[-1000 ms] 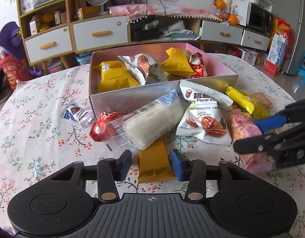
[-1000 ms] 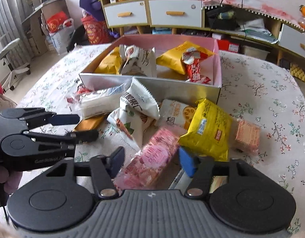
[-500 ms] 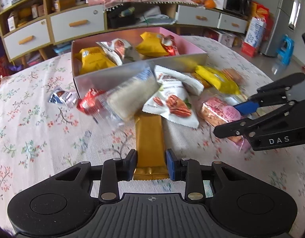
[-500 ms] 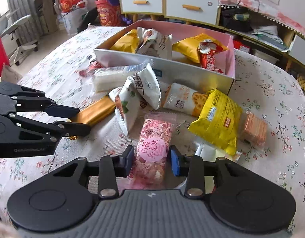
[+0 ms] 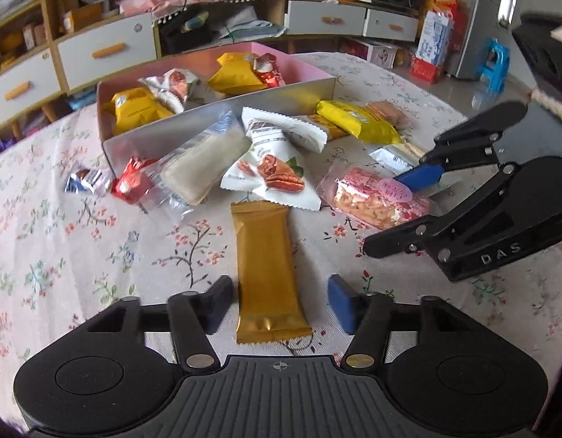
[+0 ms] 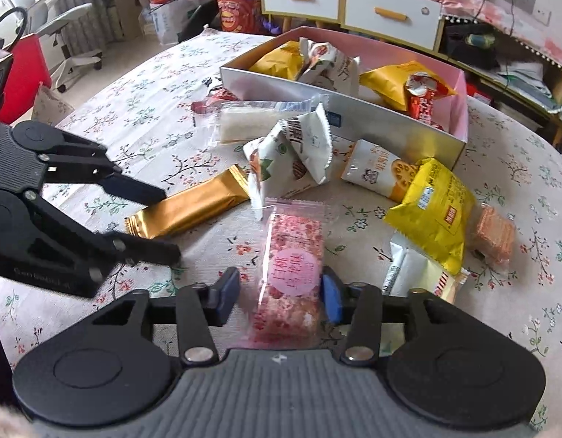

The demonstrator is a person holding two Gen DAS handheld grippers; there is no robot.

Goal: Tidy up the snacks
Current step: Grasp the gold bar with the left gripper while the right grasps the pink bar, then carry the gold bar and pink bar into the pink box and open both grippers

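Left wrist | your left hand-held gripper point(image 5: 279, 304) was opening, gold bar point(image 5: 266, 273) lying loose between | your right hand-held gripper point(image 6: 279, 294) was opening around the pink packet point(image 6: 293, 270)

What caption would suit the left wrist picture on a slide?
Left gripper opening around a gold snack bar lying on the flowered tablecloth, a half-filled pink box behind.

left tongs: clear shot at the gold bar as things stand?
Likely yes. The gold bar lies flat on the tablecloth between the left tongs, whose jaws are opening, pads clear of it. Nothing overlaps its near end; the right tongs sit off to the side.
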